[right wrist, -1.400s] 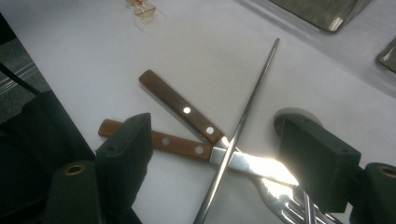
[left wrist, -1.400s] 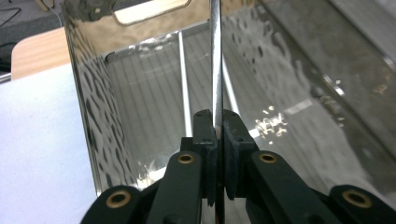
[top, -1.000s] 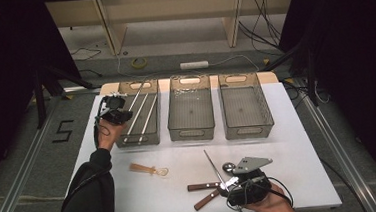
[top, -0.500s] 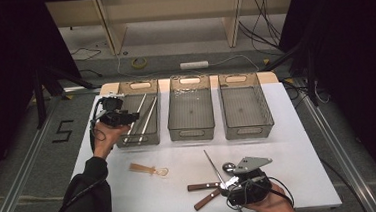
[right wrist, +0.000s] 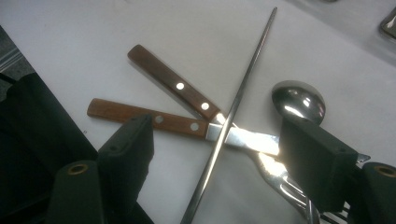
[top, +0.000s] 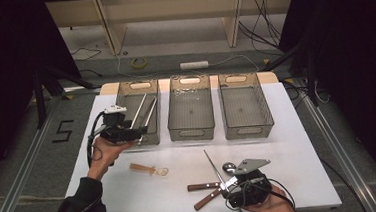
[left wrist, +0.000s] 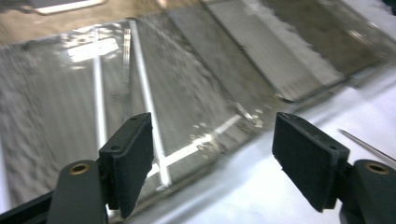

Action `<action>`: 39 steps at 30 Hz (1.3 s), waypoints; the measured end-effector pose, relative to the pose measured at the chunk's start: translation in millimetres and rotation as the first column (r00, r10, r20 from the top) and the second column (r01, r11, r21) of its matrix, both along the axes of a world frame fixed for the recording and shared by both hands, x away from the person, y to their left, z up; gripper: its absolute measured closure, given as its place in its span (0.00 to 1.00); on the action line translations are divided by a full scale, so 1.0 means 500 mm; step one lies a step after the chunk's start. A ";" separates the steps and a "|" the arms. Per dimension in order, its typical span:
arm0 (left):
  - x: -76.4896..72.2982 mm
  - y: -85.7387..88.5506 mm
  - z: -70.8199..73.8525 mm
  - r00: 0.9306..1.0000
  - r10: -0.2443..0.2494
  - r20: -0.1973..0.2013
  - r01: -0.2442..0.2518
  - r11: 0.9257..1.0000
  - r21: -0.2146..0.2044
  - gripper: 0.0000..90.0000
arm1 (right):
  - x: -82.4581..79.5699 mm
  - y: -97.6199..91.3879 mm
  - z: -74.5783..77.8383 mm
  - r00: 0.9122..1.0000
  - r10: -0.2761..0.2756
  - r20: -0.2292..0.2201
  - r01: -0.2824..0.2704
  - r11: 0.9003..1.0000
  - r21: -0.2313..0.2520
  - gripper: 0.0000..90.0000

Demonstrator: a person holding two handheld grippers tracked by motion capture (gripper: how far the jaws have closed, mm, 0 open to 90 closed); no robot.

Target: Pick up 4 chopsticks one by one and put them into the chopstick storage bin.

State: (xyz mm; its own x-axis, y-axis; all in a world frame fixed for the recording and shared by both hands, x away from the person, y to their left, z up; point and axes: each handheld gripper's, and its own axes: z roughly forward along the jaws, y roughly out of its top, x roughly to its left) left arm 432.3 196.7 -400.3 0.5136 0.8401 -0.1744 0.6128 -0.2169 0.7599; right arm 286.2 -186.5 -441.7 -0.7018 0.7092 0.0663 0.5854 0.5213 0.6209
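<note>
At the near edge of the white table point(top: 132, 200), the right gripper point(top: 239, 190) rests low with its jaws spread and nothing pinched, poised over a small heap of cutlery: two wooden-handled knives point(right wrist: 163, 100) lie crossed under a long thin metal chopstick point(right wrist: 233, 109), with a shiny spoon point(right wrist: 299, 102) and a fork point(right wrist: 280, 182) just beside them. A little farther in, toward the left, a small wooden spoon point(top: 148, 169) lies alone. Beyond it, the left gripper point(top: 135, 134) hovers at the near left corner of the leftmost clear bin point(top: 125, 98); its jaws have just been opening and now stand wide with nothing between them. Metal chopsticks point(top: 144, 111) lie inside that bin. The middle bin point(top: 193, 130) and right bin point(top: 248, 129) stand side by side beyond.
</note>
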 end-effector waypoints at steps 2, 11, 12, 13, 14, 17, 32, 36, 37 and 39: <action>-0.014 -0.006 0.001 1.000 -0.013 0.009 0.014 0.999 -0.035 0.31 | -0.002 -0.001 0.000 1.000 -0.003 0.001 0.003 1.000 0.000 0.32; -0.063 -0.028 0.000 0.994 -0.070 0.083 0.075 0.996 -0.053 0.29 | -0.006 -0.001 -0.008 1.000 -0.006 -0.022 0.005 1.000 -0.018 0.39; -0.069 -0.030 -0.002 0.993 -0.073 0.092 0.079 0.995 -0.061 0.29 | -0.006 -0.002 -0.010 1.000 0.004 -0.022 -0.004 1.000 -0.024 0.42; -0.074 -0.031 -0.004 0.992 -0.079 0.098 0.085 0.994 -0.061 0.29 | -0.005 -0.002 -0.011 1.000 0.006 -0.025 -0.006 1.000 -0.025 0.43; -0.079 -0.032 -0.007 0.991 -0.082 0.106 0.089 0.994 -0.064 0.29 | -0.005 -0.002 -0.011 1.000 0.006 -0.025 -0.006 1.000 -0.025 0.43; -0.094 -0.039 -0.015 0.986 -0.113 0.124 0.121 0.991 -0.058 0.28 | -0.005 -0.001 -0.016 0.999 0.015 -0.047 -0.017 0.999 -0.036 0.49; -0.151 -0.066 -0.038 0.972 -0.158 0.176 0.163 0.986 -0.014 0.28 | -0.005 0.003 -0.037 0.994 0.032 -0.106 -0.043 0.994 -0.104 0.70; -0.162 -0.072 -0.041 0.968 -0.175 0.178 0.178 0.984 0.001 0.28 | -0.004 0.005 -0.040 0.994 0.038 -0.104 -0.051 0.992 -0.120 0.73; -0.166 -0.075 -0.041 0.967 -0.181 0.179 0.182 0.983 0.010 0.28 | -0.003 0.005 -0.041 0.994 0.040 -0.103 -0.052 0.991 -0.123 0.74; -0.171 -0.078 -0.042 0.965 -0.192 0.180 0.191 0.981 0.019 0.28 | -0.002 0.006 -0.043 0.993 0.036 -0.111 -0.049 0.991 -0.124 0.75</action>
